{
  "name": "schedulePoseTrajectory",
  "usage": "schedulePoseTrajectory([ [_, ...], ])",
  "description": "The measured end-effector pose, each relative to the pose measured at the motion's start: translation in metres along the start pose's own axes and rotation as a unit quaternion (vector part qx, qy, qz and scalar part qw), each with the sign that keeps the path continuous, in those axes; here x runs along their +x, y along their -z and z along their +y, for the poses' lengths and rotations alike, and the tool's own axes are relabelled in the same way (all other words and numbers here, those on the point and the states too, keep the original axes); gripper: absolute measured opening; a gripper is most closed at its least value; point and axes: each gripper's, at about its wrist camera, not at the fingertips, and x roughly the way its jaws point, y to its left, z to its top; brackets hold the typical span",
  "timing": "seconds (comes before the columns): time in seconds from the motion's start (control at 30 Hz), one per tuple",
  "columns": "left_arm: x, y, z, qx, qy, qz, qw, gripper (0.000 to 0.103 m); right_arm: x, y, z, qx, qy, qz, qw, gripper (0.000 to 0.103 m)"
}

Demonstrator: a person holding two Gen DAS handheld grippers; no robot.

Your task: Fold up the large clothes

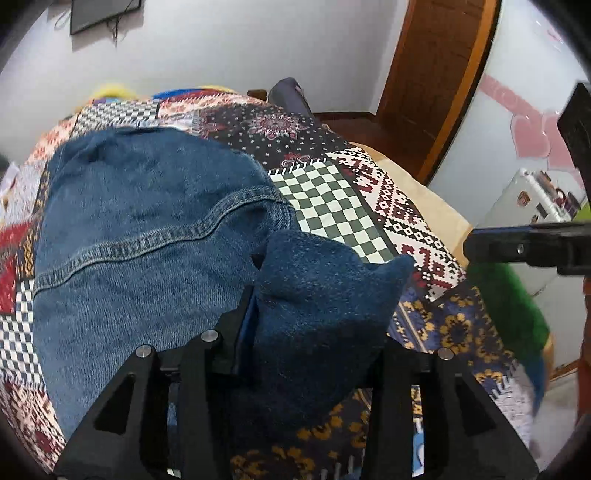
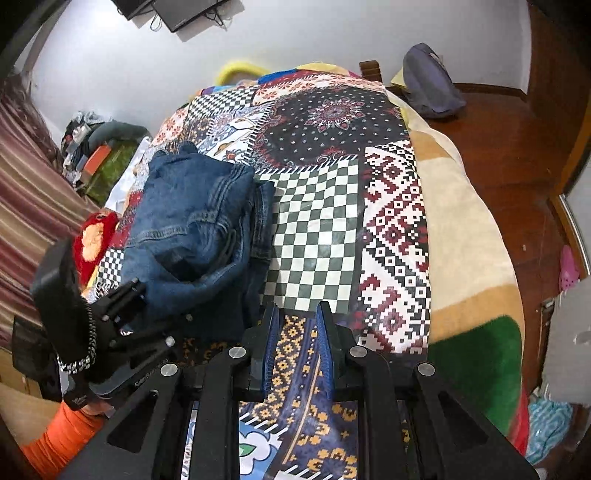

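The left claw (image 1: 314,295) tilts down with a fold of the jeans (image 1: 147,229) between its part-open jaws; right claw (image 2: 297,343) hangs nearly closed, empty, over the patterned bed (image 2: 317,221).

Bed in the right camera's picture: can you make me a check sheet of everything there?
Surface: patchwork bedspread.
Job's things: jeans, bunched, partly folded.
Clutter: red cushion beside the jeans; pile by the bed.
Tools: left tool has a jeans fold between its fingers, grip unclear; right tool almost closed, empty.
Cables: wires dangling below the wall screen.
Surroundings: wooden floor, grey bag.
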Motion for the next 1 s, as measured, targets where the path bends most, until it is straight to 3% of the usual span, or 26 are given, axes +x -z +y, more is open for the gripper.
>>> schedulePoseTrajectory([
  [0.07,-0.007,-0.001,-0.001,-0.002,0.002,0.006,1.0000,0.043,-0.005,0.001,0.006,0.001,-0.009,-0.004,1.000,0.016],
  [0.13,-0.016,0.002,-0.003,-0.005,0.012,0.010,0.9999,0.054,-0.007,0.003,0.011,-0.004,-0.016,-0.008,1.000,0.016],
  [0.37,-0.058,0.030,-0.008,0.014,0.000,-0.006,0.9999,0.059,-0.011,-0.001,0.041,-0.039,-0.027,-0.019,0.999,0.016],
  [0.5,-0.092,0.034,0.014,0.003,-0.028,-0.039,0.9988,0.071,-0.009,-0.006,0.061,-0.058,-0.040,-0.020,0.997,0.016],
  [0.63,-0.121,0.029,0.050,-0.019,-0.078,-0.076,0.9938,0.091,-0.001,-0.015,0.086,-0.081,-0.051,-0.024,0.995,0.016],
  [0.87,-0.124,0.022,0.101,-0.056,-0.123,-0.086,0.9871,0.092,0.037,-0.026,0.122,-0.129,-0.035,-0.011,0.991,0.016],
  [1.0,-0.100,0.028,0.116,-0.070,-0.134,-0.061,0.9867,0.092,0.075,-0.021,0.126,-0.170,0.024,0.018,0.985,0.016],
])
